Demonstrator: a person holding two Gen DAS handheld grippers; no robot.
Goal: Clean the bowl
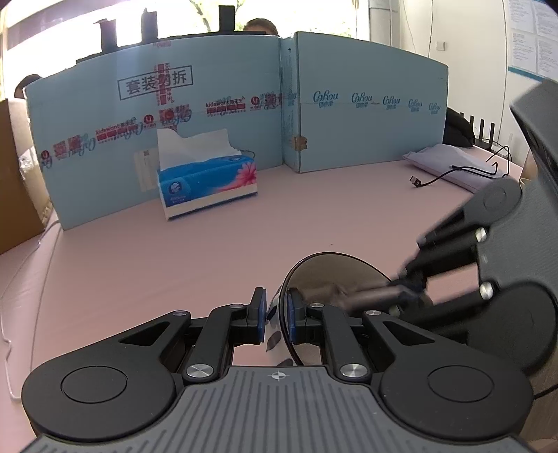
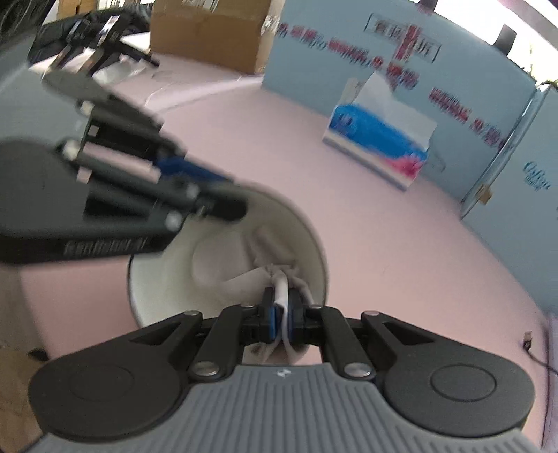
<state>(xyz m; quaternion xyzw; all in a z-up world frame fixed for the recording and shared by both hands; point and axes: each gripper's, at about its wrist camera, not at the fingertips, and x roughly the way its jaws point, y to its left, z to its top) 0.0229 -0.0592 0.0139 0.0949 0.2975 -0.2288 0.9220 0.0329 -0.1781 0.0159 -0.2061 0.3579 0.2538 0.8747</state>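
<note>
The bowl [image 1: 334, 270] looks smoky and see-through in the left wrist view and pale inside in the right wrist view [image 2: 164, 278]. It is tilted over the pink table. My left gripper [image 1: 277, 313] is shut on the bowl's near rim, one pad inside and one outside. In the right wrist view that left gripper [image 2: 233, 207] bites the rim from the upper left. My right gripper [image 2: 283, 308] is shut on a crumpled white tissue [image 2: 265, 275] that presses against the bowl's inner wall. In the left wrist view the right gripper [image 1: 401, 284] reaches into the bowl from the right, blurred.
A blue tissue box [image 1: 209, 181] [image 2: 380, 146] stands by the light blue cardboard partition [image 1: 366, 104] at the back. A folded lilac cloth [image 1: 450, 163] and a black cable [image 1: 436, 179] lie at the far right. A brown carton [image 2: 209, 31] sits past the table's left edge.
</note>
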